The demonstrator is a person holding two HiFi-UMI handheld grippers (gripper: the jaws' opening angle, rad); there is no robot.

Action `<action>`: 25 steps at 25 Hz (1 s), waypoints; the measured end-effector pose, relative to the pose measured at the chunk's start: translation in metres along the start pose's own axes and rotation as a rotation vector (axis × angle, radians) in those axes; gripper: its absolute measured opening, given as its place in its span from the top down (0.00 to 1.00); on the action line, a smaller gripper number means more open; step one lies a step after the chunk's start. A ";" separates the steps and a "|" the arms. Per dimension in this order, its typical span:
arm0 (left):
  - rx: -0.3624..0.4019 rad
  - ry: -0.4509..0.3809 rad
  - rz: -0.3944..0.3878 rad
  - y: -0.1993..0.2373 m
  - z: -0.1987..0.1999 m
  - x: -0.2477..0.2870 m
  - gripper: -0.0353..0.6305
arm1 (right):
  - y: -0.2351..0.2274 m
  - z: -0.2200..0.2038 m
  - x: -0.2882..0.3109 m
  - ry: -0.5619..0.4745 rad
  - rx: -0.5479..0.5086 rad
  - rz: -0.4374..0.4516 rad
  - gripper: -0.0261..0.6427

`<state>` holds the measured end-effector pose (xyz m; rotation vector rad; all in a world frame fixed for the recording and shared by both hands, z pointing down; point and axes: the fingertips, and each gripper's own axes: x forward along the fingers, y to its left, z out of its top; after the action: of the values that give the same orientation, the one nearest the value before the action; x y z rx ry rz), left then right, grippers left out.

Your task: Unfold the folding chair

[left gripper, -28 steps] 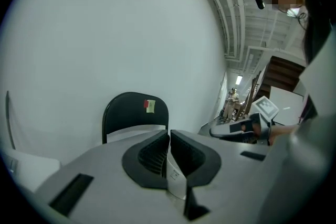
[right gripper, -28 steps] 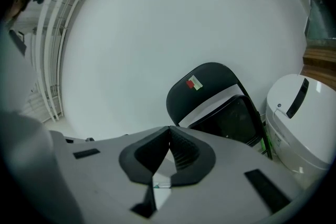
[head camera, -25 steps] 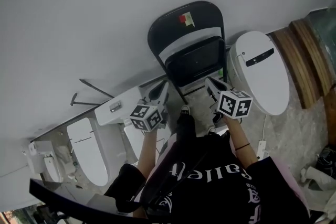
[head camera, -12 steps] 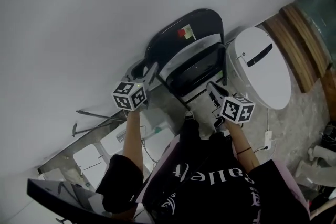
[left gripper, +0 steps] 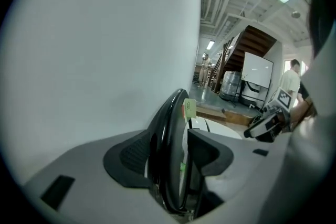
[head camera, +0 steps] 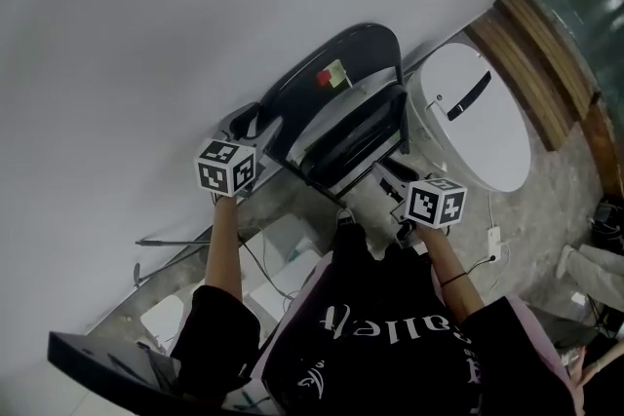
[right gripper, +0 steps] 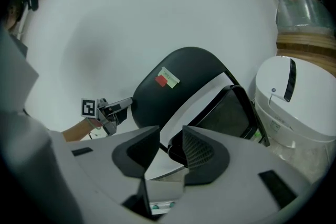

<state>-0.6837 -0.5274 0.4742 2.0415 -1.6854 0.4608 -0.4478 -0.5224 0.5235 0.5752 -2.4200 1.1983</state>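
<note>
Your left gripper (left gripper: 170, 155) has just opened wide astride the chair's (head camera: 336, 78) back edge, your right gripper (right gripper: 169, 150) halfway astride its seat corner, neither gripping; folded against the wall (head camera: 146, 34), it may slide if you clamp crookedly.

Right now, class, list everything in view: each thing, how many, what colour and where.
folding chair: one, black, against the wall
stickers: two, red and green, on the chair's backrest
rounded appliance: one, white with a black strip, right of the chair
wooden step: one, brown, far right
wall: one, white, behind the chair
rod: one, dark, on the floor at left
left tongs: one, grey, jaws just opened wide, backrest edge between them
right tongs: one, grey, jaws just opening, apart, by the seat's edge
shirt: one, black with white print, bottom of the head view
</note>
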 end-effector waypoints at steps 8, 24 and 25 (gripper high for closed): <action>-0.156 0.054 0.148 0.020 -0.024 -0.012 0.63 | -0.008 -0.018 0.042 0.112 -0.033 -0.007 0.76; -0.181 0.070 0.024 0.015 -0.048 0.027 0.63 | -0.090 -0.018 0.164 0.016 0.429 -0.103 0.63; -0.171 0.071 0.020 0.014 -0.048 0.028 0.63 | -0.093 -0.015 0.169 0.002 0.444 -0.095 0.63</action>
<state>-0.6906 -0.5272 0.5312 1.8663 -1.6445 0.3771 -0.5403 -0.5935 0.6776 0.8029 -2.0991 1.7019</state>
